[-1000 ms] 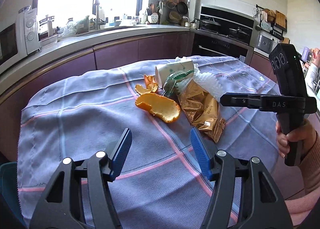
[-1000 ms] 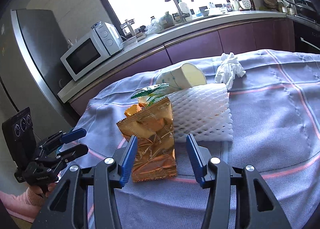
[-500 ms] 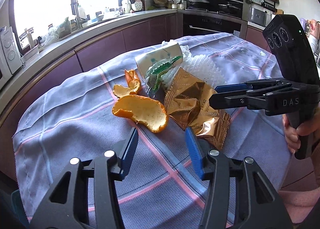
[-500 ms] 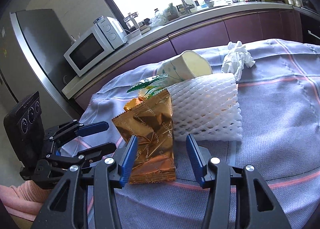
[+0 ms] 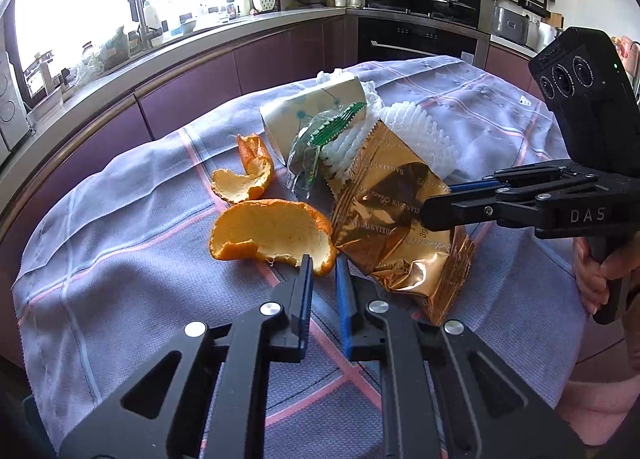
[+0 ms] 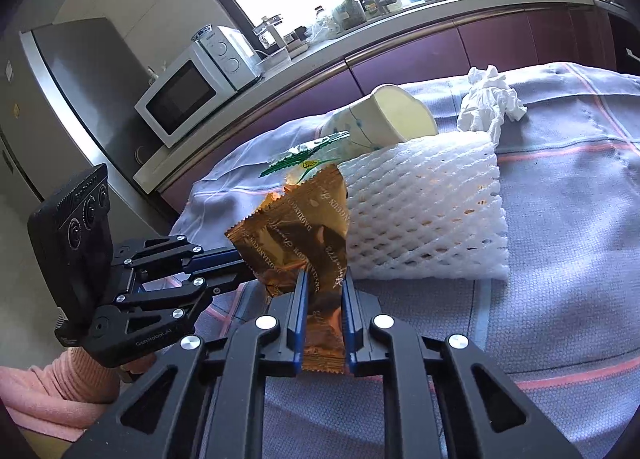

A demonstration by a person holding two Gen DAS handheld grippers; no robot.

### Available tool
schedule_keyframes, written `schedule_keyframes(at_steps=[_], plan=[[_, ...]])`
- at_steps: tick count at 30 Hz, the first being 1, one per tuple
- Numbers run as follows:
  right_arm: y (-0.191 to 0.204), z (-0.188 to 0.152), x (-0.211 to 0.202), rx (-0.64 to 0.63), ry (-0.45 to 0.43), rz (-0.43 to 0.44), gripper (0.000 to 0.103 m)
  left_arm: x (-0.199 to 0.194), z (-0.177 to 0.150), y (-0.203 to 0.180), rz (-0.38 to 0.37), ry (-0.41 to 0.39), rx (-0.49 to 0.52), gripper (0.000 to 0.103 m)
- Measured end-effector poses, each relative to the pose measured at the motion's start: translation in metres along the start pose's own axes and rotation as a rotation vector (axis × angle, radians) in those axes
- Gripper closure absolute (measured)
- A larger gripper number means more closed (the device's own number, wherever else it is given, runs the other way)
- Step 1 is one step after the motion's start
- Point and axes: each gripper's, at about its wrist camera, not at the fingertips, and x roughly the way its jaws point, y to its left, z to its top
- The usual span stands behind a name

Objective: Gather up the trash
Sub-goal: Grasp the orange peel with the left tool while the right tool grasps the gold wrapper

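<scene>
Trash lies on a checked tablecloth (image 5: 120, 259). The jaws of my left gripper (image 5: 323, 263) are closing, and the pads pinch the near edge of a large orange peel (image 5: 272, 231). My right gripper (image 6: 324, 279) is closing too, squeezing a crumpled gold wrapper (image 6: 304, 227) between its pads; it reaches in from the right (image 5: 436, 215) onto that wrapper (image 5: 384, 211). Behind lie a small peel (image 5: 248, 179), a green-clear wrapper (image 5: 320, 139), a tipped paper cup (image 6: 380, 119), a white foam net (image 6: 424, 215) and a crumpled tissue (image 6: 490, 99).
A hand (image 5: 596, 275) holds the right gripper's handle, and a pink sleeve (image 6: 40, 391) is at the left one. Beyond the table a counter carries a microwave (image 6: 188, 95), next to a fridge (image 6: 60, 99). The table's rounded edge drops off close behind the trash.
Both grippers went from open to closed. The left one moved forward up to the large orange peel. The gold wrapper is now crumpled and raised between the right pads.
</scene>
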Motion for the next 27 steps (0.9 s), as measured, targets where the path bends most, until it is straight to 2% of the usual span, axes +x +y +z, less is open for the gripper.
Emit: schedule_keyframes(at_steps=[5,14,27], plan=[[-0.001,-0.002,-0.008,0.017,-0.024,0.019,0.097,-0.018,-0.007,0.001,0.0,-0.036,-0.014,0.095],[0.009,-0.003,-0.018,0.02,-0.061,0.06,0.1,-0.071,-0.027,0.02,0.021,-0.119,-0.094,0.096],[0.049,0.004,-0.005,-0.034,-0.057,0.149,0.1,-0.146,-0.069,0.064,0.113,-0.192,-0.241,0.097]])
